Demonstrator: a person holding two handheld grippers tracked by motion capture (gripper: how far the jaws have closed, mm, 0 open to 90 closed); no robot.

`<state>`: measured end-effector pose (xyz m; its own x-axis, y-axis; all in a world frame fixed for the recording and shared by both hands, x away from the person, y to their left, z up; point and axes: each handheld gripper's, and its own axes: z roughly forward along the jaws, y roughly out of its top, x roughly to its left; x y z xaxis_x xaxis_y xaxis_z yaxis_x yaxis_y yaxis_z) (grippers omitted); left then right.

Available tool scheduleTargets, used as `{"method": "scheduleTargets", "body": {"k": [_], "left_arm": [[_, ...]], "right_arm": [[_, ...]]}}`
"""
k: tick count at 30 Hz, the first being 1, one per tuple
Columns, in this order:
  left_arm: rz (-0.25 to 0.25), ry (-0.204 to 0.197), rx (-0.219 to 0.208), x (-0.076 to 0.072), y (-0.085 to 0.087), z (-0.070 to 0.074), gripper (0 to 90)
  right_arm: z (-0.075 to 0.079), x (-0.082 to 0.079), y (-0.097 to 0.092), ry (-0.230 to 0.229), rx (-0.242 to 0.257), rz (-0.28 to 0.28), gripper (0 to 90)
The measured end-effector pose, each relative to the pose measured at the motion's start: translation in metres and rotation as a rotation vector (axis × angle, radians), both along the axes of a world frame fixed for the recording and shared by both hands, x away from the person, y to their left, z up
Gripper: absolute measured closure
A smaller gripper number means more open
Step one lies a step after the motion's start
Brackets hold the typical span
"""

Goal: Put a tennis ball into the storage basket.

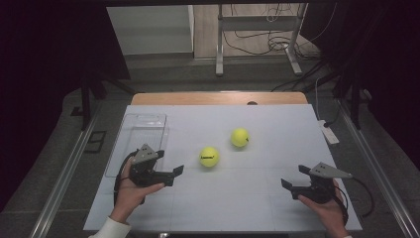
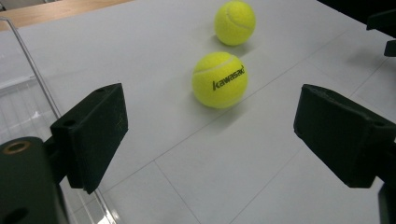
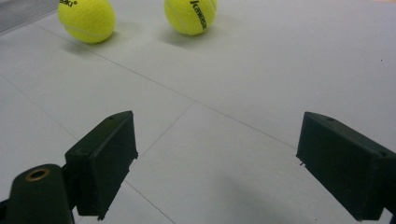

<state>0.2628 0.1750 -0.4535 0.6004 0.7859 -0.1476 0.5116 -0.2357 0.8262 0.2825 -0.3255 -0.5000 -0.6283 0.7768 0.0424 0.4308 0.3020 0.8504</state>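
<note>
On the table (image 1: 257, 198), a flat white sheet scored with thin seams into big panels, two yellow balls (image 1: 209, 156) sit near the middle, a little apart from each other. They are round, so neither has a long axis. What gives them a heading is the print. In the left claw's view the near ball (image 2: 219, 80) shows a black "kawasaki" mark running slightly uphill across its face, with a pale curved seam above it. The far ball (image 2: 235, 22) shows only its seam there. From the right claw's view the far ball (image 3: 190, 16) carries its lettering almost vertical. Both are fuzzy felt, matte, and throw soft shadows on the sheet.

The left claw (image 1: 177, 172) hangs just left of the near ball, jaws spread wide with nothing between them, aimed across the table toward that ball. Its jaws are blocky black pads, dull and slightly scuffed, and a grey three-cornered plate rides on top. The right claw (image 1: 292, 181) is near the table's right front, well apart from both balls, also spread wide and empty, pointing left. A hand grips each one from below.

Beside the left claw, along the table's left edge, lies a clear bin (image 1: 141, 121): rectangular, thin-walled, glossy plastic with rounded corners. A strip of bare wood shows at the table's far edge.
</note>
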Motion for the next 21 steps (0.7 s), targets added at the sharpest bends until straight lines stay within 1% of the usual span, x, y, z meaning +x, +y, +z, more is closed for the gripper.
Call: {"method": "scheduleTargets", "body": {"k": [8, 13, 21], "left_arm": [[-0.006, 0.002, 0.009, 0.005, -0.005, 0.001, 10.6], [-0.017, -0.004, 0.017, 0.007, -0.01, 0.004, 10.5], [-0.02, 0.001, 0.012, 0.011, -0.017, 0.006, 10.5]], "right_arm": [[0.0, 0.0, 0.0, 0.001, 0.0, -0.001, 12.1], [-0.001, 0.0, 0.001, 0.001, -0.004, 0.001, 12.1], [-0.001, 0.0, 0.0, 0.004, -0.003, 0.004, 12.1]]}}
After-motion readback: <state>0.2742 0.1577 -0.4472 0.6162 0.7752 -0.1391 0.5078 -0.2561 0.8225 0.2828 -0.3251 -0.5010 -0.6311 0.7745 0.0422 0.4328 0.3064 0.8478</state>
